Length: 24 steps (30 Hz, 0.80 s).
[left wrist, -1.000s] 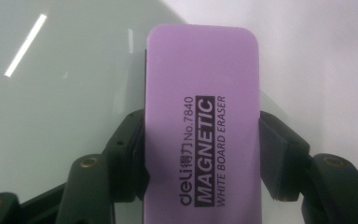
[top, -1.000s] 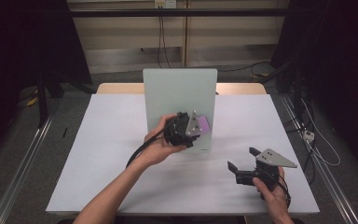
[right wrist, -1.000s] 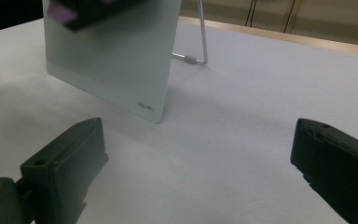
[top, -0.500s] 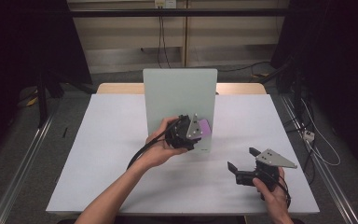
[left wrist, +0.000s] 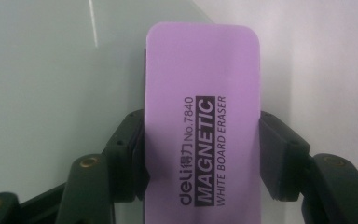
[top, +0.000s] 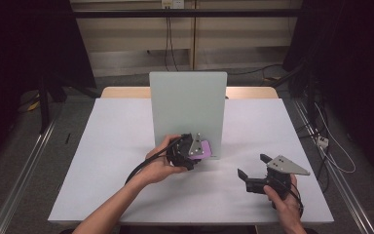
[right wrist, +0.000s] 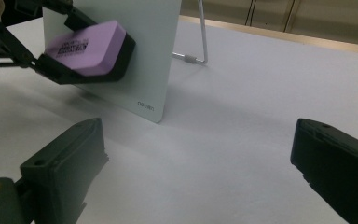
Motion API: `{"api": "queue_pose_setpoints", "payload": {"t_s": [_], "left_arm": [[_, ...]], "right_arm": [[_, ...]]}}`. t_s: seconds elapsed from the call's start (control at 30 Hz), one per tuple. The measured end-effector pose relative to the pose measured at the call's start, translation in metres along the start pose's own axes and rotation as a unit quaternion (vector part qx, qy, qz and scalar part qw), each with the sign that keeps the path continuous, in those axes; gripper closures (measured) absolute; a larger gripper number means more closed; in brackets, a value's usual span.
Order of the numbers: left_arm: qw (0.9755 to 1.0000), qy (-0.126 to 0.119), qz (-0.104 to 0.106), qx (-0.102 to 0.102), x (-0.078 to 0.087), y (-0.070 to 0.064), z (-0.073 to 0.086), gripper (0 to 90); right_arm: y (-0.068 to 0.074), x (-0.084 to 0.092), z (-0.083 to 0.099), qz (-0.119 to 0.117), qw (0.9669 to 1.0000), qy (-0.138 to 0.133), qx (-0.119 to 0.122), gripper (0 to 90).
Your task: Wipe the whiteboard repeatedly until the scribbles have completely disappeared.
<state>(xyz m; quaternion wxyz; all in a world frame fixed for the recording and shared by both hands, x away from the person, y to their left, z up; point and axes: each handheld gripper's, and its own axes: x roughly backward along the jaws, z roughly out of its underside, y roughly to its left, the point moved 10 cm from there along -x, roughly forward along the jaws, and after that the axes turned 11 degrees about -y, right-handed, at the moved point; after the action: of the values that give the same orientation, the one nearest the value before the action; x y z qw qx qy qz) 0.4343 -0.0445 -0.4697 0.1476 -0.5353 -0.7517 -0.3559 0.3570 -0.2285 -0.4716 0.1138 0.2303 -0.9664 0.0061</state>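
Note:
A purple magnetic whiteboard eraser sits flat against the lower right part of an upright pale whiteboard at the table's middle. My left gripper is shut on the eraser, its jaws pressing both long sides. The right gripper view shows the eraser pressed on the board near its bottom corner. My right gripper rests low over the table at the front right, open, with nothing between its jaws.
The board stands on a wire stand behind it. A white table top spreads to the left and front, with a wooden edge at the back. Cables lie on the floor at the right.
The left gripper with the eraser has shifted slightly right and down along the board. The right gripper has not moved.

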Motion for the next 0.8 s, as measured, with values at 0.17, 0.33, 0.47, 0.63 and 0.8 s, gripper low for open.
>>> {"api": "queue_pose_setpoints", "payload": {"t_s": [0.17, 0.33, 0.47, 0.63, 0.8], "left_arm": [[0.9978, -0.044, -0.040, 0.030, 0.017, 0.025, -0.015, 41.0], [0.9928, -0.078, -0.066, 0.062, 0.031, 0.040, -0.026, 41.0], [0.9890, -0.103, -0.062, 0.086, 0.045, 0.045, -0.031, 41.0], [0.9844, -0.126, -0.059, 0.108, 0.059, 0.049, -0.031, 41.0], [0.9813, -0.144, -0.054, 0.116, 0.068, 0.050, -0.032, 41.0]], "right_arm": [[0.000, -0.001, 0.000, 0.000, 1.0000, 0.000, -0.001, 2.8], [0.001, -0.001, -0.001, -0.002, 1.0000, -0.001, 0.000, 2.7], [0.003, -0.002, -0.002, -0.004, 1.0000, -0.002, 0.000, 2.7], [0.001, -0.003, -0.001, -0.002, 1.0000, -0.002, -0.003, 2.8], [0.002, -0.003, -0.001, -0.004, 1.0000, -0.001, -0.003, 2.7]]}}
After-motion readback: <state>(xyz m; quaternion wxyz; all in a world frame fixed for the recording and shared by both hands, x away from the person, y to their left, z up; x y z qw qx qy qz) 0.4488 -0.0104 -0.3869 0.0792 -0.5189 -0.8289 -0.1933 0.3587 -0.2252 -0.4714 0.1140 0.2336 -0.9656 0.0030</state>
